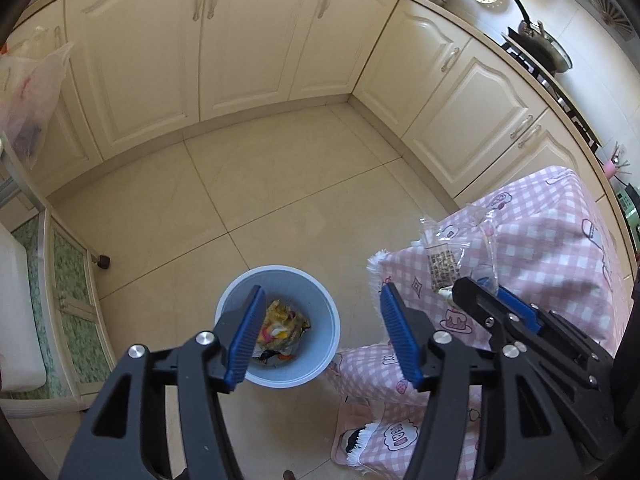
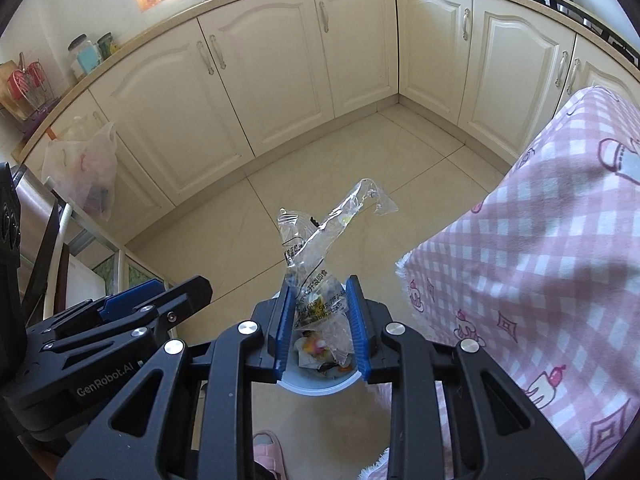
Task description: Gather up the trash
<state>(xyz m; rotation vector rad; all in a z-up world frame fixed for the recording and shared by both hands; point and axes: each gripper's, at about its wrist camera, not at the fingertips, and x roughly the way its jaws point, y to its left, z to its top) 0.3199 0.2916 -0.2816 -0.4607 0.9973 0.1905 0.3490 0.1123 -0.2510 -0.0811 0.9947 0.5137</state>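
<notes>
A light blue bin (image 1: 325, 340) stands on the tiled floor with crumpled wrappers (image 1: 282, 328) inside. My left gripper (image 1: 323, 292) hovers above it, open, with nothing between its blue pads. In the right wrist view my right gripper (image 2: 319, 288) is shut on a crumpled clear plastic bag (image 2: 320, 240) with printed text, which sticks up past the fingertips. That bag hangs over the bin's rim (image 2: 320, 391). The left wrist view shows the right gripper (image 1: 476, 292) to the right, over the pink cloth, with the clear bag (image 1: 442, 256) in it. The left gripper (image 2: 160, 300) appears at the left of the right wrist view.
A table draped in pink checkered cloth (image 1: 540, 260) stands right beside the bin. Cream cabinets (image 1: 240, 40) line the back and right walls. A plastic bag (image 1: 28, 92) hangs at the left above a low green-glass cabinet (image 1: 68, 320). A pink slipper (image 2: 268, 454) shows below.
</notes>
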